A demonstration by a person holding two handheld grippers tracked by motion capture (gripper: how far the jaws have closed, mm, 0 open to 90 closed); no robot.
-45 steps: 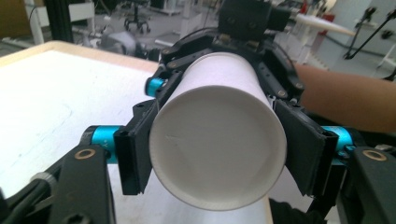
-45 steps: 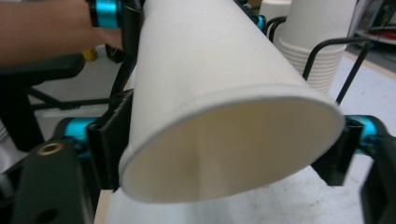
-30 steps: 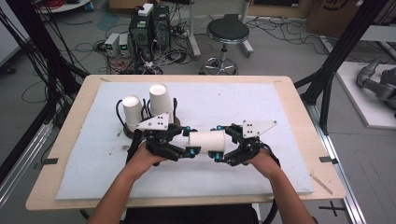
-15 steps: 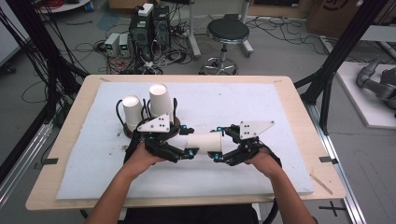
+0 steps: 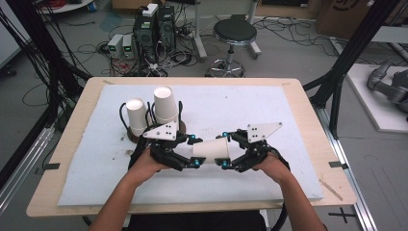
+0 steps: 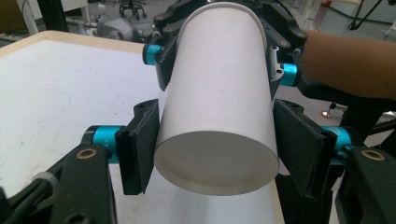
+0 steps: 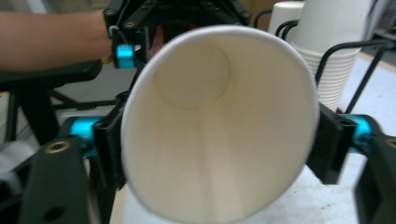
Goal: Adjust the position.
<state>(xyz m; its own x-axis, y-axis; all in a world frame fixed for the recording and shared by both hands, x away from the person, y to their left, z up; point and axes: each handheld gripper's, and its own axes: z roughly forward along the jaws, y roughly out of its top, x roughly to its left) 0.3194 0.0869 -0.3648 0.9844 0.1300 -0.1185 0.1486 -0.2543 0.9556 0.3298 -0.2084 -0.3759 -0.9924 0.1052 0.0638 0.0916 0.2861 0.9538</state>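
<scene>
Bridging the two claws above the desk (image 5: 298,115), a white paper cup (image 5: 210,150) lies sideways: left claw (image 5: 193,152) pinches its base, right claw (image 5: 225,151) clamps its rim. Squeezing harder could crush the thin wall; pulling unevenly might slip it loose.

I see a grey floor (image 5: 298,53) strewn with cables (image 5: 96,48). Black round stool (image 5: 234,32) beyond the table (image 5: 308,110), computer boxes (image 5: 154,26) to its left. Black frame posts (image 5: 353,45) at right, cardboard box (image 5: 339,14) behind them.
</scene>
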